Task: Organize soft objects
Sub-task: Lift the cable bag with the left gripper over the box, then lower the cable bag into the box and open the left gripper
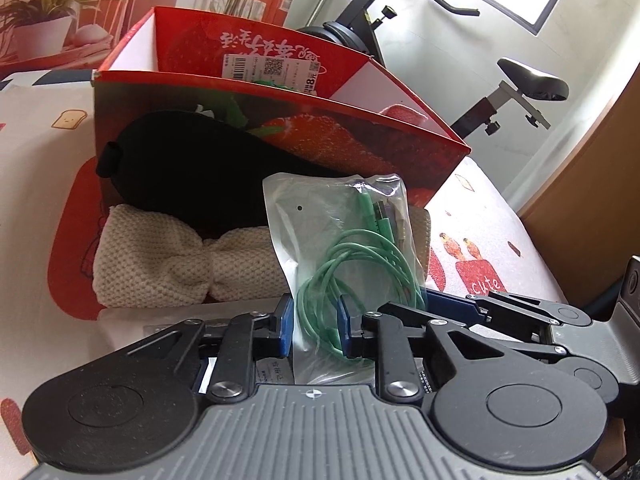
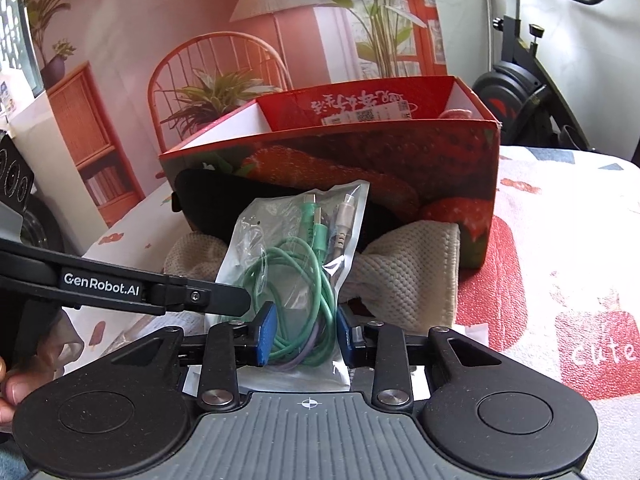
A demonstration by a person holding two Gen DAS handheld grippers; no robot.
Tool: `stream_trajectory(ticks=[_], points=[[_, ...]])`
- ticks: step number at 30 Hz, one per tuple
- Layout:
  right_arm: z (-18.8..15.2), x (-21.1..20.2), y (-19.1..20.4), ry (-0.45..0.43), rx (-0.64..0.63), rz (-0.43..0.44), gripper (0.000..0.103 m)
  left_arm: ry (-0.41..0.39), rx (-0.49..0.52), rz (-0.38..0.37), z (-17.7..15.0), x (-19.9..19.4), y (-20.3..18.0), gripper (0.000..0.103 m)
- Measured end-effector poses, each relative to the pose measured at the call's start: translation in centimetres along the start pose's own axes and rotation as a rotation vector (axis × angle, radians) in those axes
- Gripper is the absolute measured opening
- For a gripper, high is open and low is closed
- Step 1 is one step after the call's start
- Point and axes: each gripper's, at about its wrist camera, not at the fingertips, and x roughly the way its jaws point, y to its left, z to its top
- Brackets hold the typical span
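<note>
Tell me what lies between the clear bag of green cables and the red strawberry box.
In both wrist views, a cream knitted headband and a black padded eye mask lie between the clear bag of green cables and the red strawberry-print cardboard box.

The clear bag of green cables [image 1: 340, 240] is covering the right end of the cream knitted headband [image 1: 160, 260] and part of the black soft item [image 1: 180, 176] behind it. The bag's lower edge is disappearing behind the left gripper [image 1: 314, 330] body, so its bottom cannot be seen. The red strawberry box [image 1: 280, 128] is hiding its own contents; only a labelled flap is showing. In the right wrist view, 1 hand [image 2: 8, 392] is being cut off by the left edge. The label print is staying too small to read.
</note>
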Motion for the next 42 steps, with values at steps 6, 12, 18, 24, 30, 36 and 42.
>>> stream_trajectory(ticks=[6,12,18,24,30,36,42], points=[[0.4,-0.6,0.7,-0.026,-0.027,0.001,0.029,-0.034,-0.006,-0.005,0.2,-1.0,-0.1,0.024],[1.0,-1.5,1.2,-0.065,-0.058,-0.001,0.029,-0.077,0.015,-0.014,0.5,-2.4,-0.3,0.024],[2.1,-2.2,1.5,-0.101,-0.077,-0.003,0.029,-0.123,0.034,-0.019,1.2,-3.6,-0.8,0.024],[5.5,-3.1,1.4,-0.172,-0.081,0.016,0.03,-0.222,0.069,-0.031,4.0,-5.5,-1.5,0.024],[11.0,-1.8,1.8,-0.248,-0.137,0.025,0.03,-0.319,0.086,-0.008,8.3,-6.6,-1.1,0.025],[16.7,2.4,2.0,-0.287,-0.135,0.023,0.03,-0.378,0.054,-0.001,13.0,-5.6,0.9,0.025],[18.6,7.6,1.8,-0.23,-0.149,-0.002,0.03,-0.257,-0.006,0.04,14.3,-2.0,3.2,0.025]])
